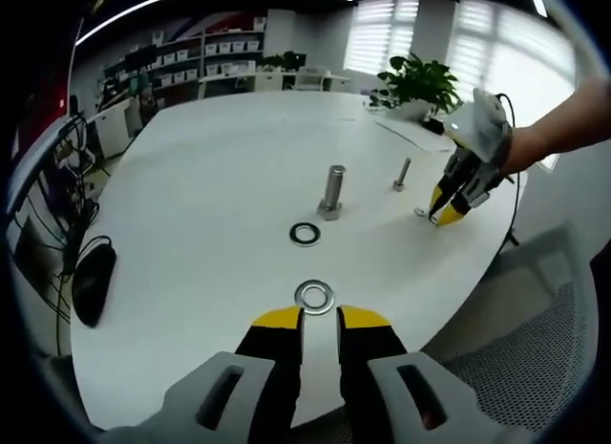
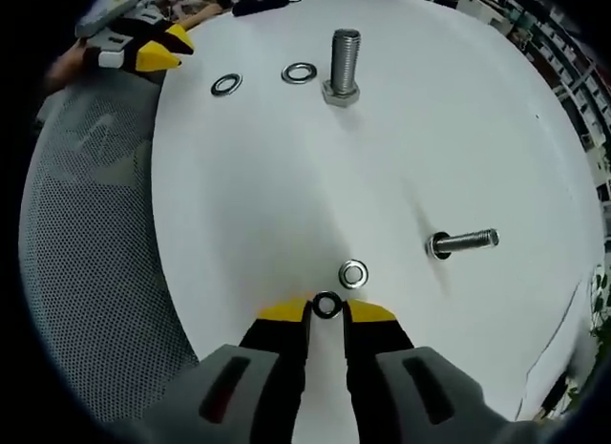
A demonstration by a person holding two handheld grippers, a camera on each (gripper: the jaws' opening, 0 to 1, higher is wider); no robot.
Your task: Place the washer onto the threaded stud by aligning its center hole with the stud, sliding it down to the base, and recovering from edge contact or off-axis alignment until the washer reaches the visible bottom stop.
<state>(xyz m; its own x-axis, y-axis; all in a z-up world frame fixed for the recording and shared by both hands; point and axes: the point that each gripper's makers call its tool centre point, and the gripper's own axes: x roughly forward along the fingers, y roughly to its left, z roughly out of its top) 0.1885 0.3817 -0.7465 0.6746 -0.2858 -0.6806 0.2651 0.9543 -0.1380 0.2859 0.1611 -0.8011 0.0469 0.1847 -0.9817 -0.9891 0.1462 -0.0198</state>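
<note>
1. Washers weren't on any stud yet, so pretty much everything was left.
2. A small dark metal ring washer (image 2: 326,306) was pinched between the yellow-tipped right gripper (image 2: 326,311) jaws, well short of the thin threaded stud (image 2: 465,242).
3. The yellow-tipped left gripper (image 1: 319,317) was slightly parted, nothing held, just behind a large silver flat washer (image 1: 314,296) on the round white table (image 1: 210,177).

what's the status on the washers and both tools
Right tool tips around a small washer at the table edge. Left tool nearly shut, empty, just short of a large washer. Both studs bare, path open.
</note>
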